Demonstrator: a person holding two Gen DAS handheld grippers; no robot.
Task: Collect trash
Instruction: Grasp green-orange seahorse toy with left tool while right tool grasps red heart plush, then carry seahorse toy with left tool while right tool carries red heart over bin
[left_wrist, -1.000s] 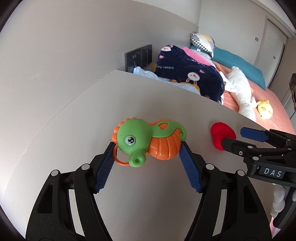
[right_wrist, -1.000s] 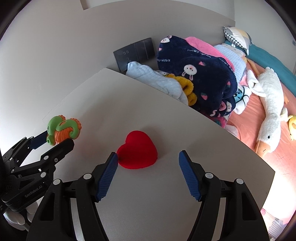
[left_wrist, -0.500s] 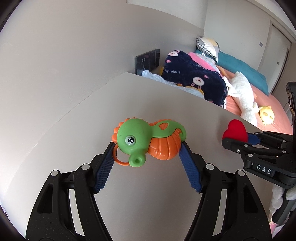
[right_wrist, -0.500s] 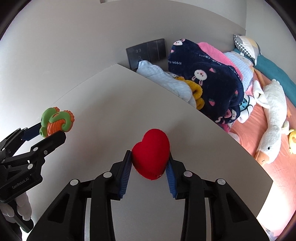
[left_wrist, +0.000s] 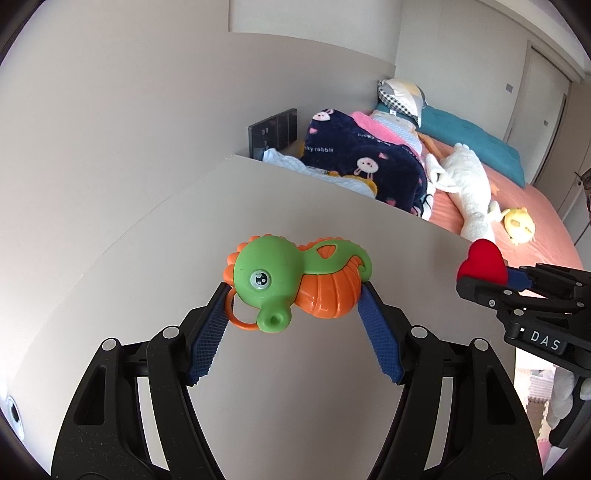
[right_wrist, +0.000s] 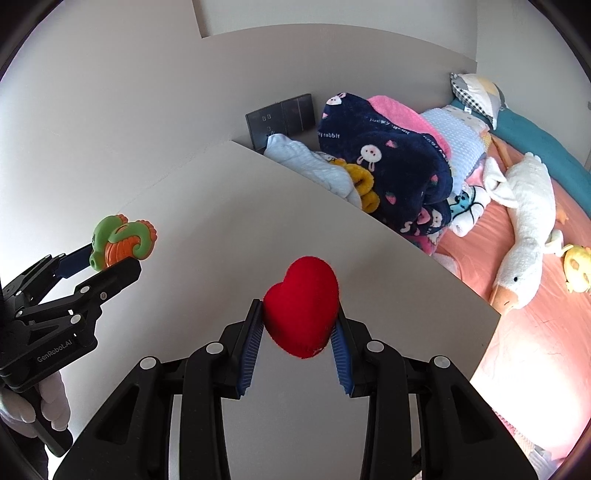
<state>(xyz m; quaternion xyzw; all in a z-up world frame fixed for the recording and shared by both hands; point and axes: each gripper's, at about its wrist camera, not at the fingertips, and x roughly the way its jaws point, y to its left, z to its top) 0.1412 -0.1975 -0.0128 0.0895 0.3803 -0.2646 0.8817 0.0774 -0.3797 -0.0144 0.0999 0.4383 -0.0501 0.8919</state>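
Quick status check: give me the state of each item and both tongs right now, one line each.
Seahorse toy: clamped in the left tongs, lifted off the table.
Red heart: squeezed between the right tongs, which have just closed on it, off the table.
Blanket pile: heaped on the bed, untouched.
Goose plush: lying flat on the bed.
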